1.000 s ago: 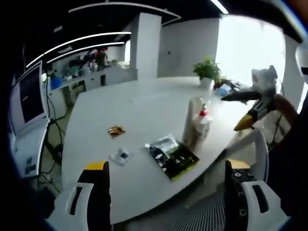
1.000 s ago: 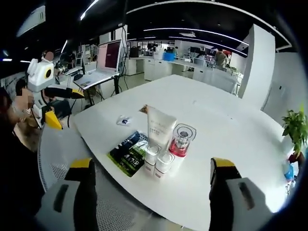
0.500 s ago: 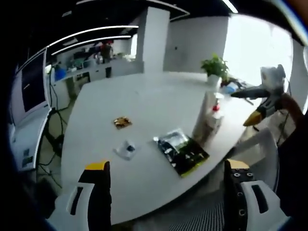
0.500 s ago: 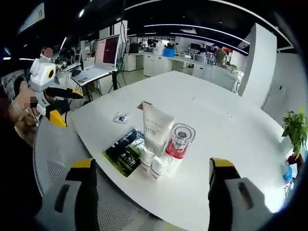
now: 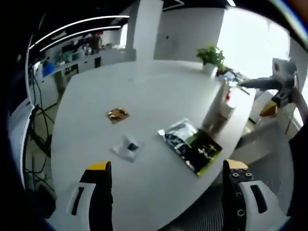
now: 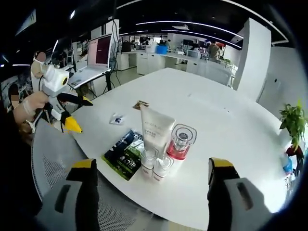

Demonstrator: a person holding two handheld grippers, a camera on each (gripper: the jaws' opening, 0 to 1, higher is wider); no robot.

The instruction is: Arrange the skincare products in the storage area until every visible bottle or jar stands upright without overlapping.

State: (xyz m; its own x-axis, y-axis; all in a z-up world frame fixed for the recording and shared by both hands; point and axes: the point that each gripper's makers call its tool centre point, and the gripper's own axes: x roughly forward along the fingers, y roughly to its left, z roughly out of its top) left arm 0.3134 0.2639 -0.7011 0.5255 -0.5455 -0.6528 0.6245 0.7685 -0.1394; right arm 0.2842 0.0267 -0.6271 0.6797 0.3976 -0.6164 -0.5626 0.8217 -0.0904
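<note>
Both the left gripper (image 5: pixel 163 192) and the right gripper (image 6: pixel 150 190) hang with jaws wide apart, holding nothing, above the near edge of the white table (image 6: pixel 216 130). The white tube (image 6: pixel 155 131), the red-capped bottle (image 6: pixel 181 142) and two small bottles (image 6: pixel 156 162) stand upright together just beyond the right gripper. A dark sachet (image 6: pixel 123 154) lies flat just to their left.

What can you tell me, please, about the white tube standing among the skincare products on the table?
The white tube stands upright on the white table, its wide flat crimped end up, narrowing downward. It looks like soft matte plastic with faint print down its front. Two small clear-capped bottles stand right in front of its base, a clear bottle with red contents close beside it, and a dark flat packet lies on its other side.
</note>
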